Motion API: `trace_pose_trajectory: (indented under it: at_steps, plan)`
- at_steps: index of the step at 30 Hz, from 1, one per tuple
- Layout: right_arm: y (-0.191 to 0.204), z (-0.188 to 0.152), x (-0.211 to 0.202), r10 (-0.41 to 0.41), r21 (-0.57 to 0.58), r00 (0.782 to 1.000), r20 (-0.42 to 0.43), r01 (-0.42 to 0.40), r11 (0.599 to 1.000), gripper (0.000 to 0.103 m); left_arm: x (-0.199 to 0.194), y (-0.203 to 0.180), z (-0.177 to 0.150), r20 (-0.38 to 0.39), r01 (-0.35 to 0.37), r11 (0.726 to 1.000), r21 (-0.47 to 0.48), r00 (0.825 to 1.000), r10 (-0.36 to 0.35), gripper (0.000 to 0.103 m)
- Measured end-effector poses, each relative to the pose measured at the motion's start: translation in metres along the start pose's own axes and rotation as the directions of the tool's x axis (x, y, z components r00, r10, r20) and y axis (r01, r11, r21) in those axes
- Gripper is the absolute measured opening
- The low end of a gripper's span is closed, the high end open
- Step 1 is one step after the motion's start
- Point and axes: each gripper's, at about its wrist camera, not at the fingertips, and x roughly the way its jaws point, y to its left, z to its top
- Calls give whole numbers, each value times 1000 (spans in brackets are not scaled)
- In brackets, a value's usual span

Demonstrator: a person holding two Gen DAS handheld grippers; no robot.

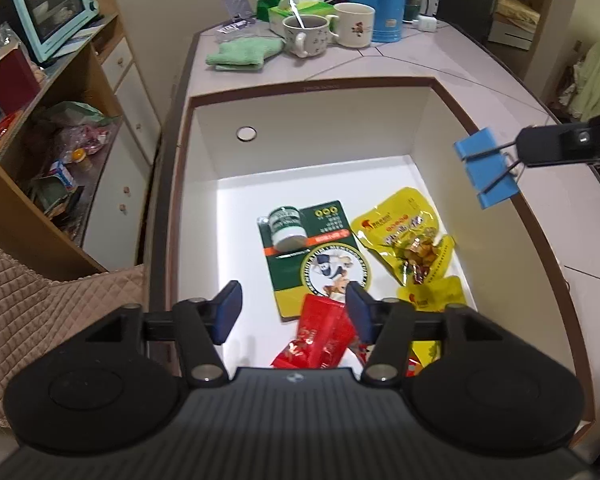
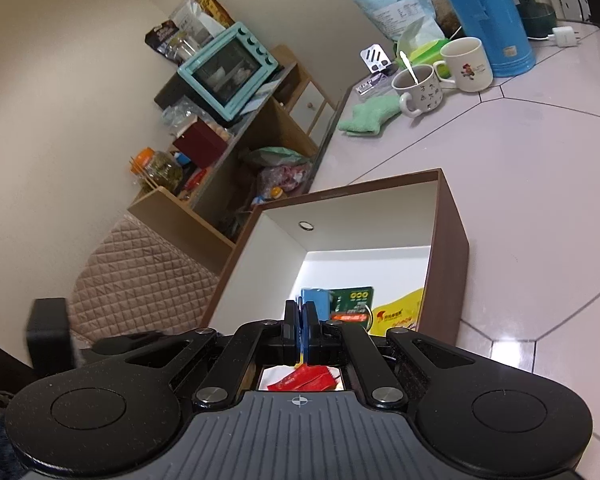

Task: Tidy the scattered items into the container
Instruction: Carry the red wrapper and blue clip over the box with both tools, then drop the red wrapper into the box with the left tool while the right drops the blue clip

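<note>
While hovering over box on surface: left hand-held gripper gaping halfway, gripping nothing, red packet lying below inside box; right hand-held gripper pinching blue binder clip w/ jaws clamped, at box's right rim.

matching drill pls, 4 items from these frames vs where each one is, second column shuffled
Things:
1. blue binder clip
2. small green-labelled jar
3. red packet
4. green cloth

Places:
A. on the countertop beyond the box, near the mugs
B. lying on the green card on the box floor
C. held by its wire handles in the right gripper, over the box's right wall
D. below the open left gripper, at the near end of the box

Pairs: 1-C, 2-B, 3-D, 4-A
</note>
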Motion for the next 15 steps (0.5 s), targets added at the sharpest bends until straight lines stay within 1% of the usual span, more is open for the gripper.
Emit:
trace_pose_trajectory:
  at_steps: [5, 15]
  plan:
    - [-8, 10, 25, -44, -41, 999, -17, 43, 998, 0, -2, 2, 7, 7, 0, 1000, -10, 1000, 0, 53]
    - [-26, 27, 68, -88, -66, 995, -52, 84, 994, 0, 3, 10, 19, 18, -7, 1000, -21, 1000, 8, 53]
